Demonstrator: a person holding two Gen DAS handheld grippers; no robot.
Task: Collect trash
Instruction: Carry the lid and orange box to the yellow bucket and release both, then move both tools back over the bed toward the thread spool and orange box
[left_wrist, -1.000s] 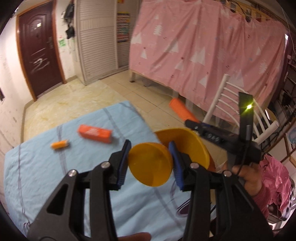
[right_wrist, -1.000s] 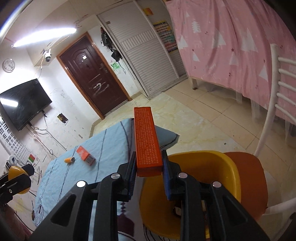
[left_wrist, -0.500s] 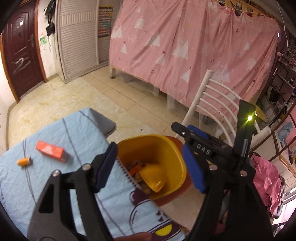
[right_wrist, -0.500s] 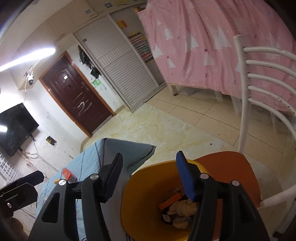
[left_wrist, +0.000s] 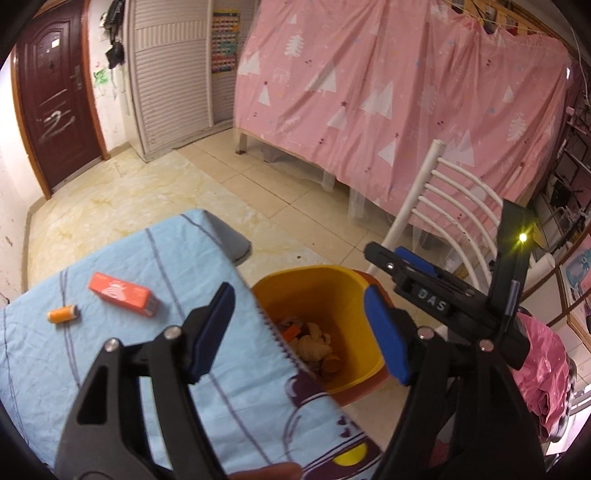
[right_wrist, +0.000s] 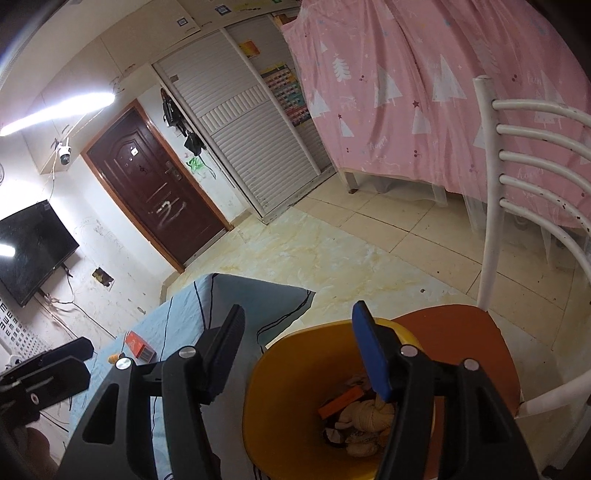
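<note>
A yellow bin (left_wrist: 343, 291) stands on an orange chair seat (right_wrist: 458, 332) beside the table; it holds crumpled trash and an orange box (right_wrist: 340, 400). My left gripper (left_wrist: 299, 332) is open and empty above the table edge and the bin. My right gripper (right_wrist: 301, 350) is open and empty over the bin (right_wrist: 288, 373); it also shows in the left wrist view (left_wrist: 417, 273). An orange box (left_wrist: 123, 294) and a small orange spool (left_wrist: 62, 314) lie on the light blue tablecloth (left_wrist: 110, 354). Both show small in the right wrist view, box (right_wrist: 138, 344) and spool (right_wrist: 115, 357).
A white slatted chair back (left_wrist: 443, 199) rises behind the bin. A pink curtain (left_wrist: 388, 85) hangs beyond it. A dark door (right_wrist: 155, 184) and shuttered cupboard (right_wrist: 236, 122) stand at the far wall, a TV (right_wrist: 29, 251) on the left. A pink bag (left_wrist: 543, 369) lies at right.
My left gripper opened and let go of the yellow round lid. My right gripper opened and let go of the long orange box. Both things went into the bin.
</note>
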